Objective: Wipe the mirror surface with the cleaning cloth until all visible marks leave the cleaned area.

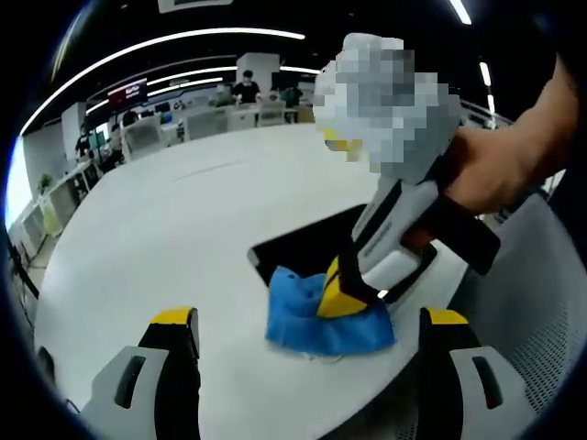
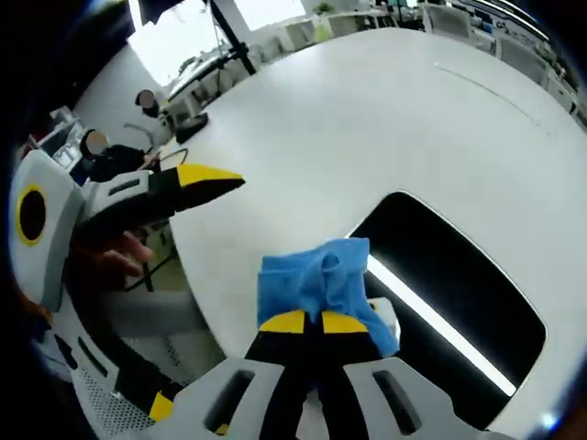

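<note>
A blue cleaning cloth (image 1: 298,316) lies bunched at the near end of the dark rectangular mirror (image 1: 303,246), which lies flat on the white table (image 1: 174,211). My right gripper (image 1: 341,298), held by a hand (image 1: 495,165), comes down from the right and is shut on the cloth. In the right gripper view, its yellow tips (image 2: 315,323) pinch the cloth (image 2: 312,275) over the mirror's (image 2: 449,284) near corner; a bright light strip reflects in the glass. My left gripper (image 1: 310,321) stands wide open in front of the cloth, holding nothing. One of its fingers (image 2: 209,178) shows at the left.
The table's curved edge (image 2: 197,302) runs close to the mirror. A grey mesh chair (image 1: 541,302) stands off that edge. Desks, chairs and a person (image 1: 246,87) are far behind the table.
</note>
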`<state>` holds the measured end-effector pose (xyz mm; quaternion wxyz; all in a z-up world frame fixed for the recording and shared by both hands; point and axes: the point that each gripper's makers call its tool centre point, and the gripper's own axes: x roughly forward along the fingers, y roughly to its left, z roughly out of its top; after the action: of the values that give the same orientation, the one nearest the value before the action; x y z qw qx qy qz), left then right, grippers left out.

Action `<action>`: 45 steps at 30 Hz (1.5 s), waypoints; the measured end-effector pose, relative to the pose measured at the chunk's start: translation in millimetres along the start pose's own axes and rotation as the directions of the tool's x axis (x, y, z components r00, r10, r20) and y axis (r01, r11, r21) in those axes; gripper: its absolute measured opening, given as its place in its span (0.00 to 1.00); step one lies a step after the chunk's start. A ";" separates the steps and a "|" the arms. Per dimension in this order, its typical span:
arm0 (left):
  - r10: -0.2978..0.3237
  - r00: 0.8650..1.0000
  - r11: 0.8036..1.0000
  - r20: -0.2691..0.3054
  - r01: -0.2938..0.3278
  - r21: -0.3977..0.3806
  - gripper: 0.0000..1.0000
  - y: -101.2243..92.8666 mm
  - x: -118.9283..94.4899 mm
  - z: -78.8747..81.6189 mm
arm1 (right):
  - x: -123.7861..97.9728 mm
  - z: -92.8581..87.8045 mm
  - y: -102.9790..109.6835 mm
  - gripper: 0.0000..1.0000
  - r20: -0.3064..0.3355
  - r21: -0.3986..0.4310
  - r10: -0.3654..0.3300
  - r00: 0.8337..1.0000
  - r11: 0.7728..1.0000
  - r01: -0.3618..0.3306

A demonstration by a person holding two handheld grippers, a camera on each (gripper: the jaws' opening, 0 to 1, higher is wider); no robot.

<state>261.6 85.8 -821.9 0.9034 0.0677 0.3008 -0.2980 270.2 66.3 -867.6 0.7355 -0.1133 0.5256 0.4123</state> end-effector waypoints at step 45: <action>0.014 1.000 1.000 -0.006 -0.014 -0.028 1.00 4.8 0.3 -2.0 | 12.6 70.1 -67.8 0.00 0.019 -0.041 -0.043 0.999 0.998 0.044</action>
<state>263.5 90.3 -824.0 0.9055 0.0578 0.3069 -0.2873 368.4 71.5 -867.0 0.7465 -0.1362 0.5078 0.4078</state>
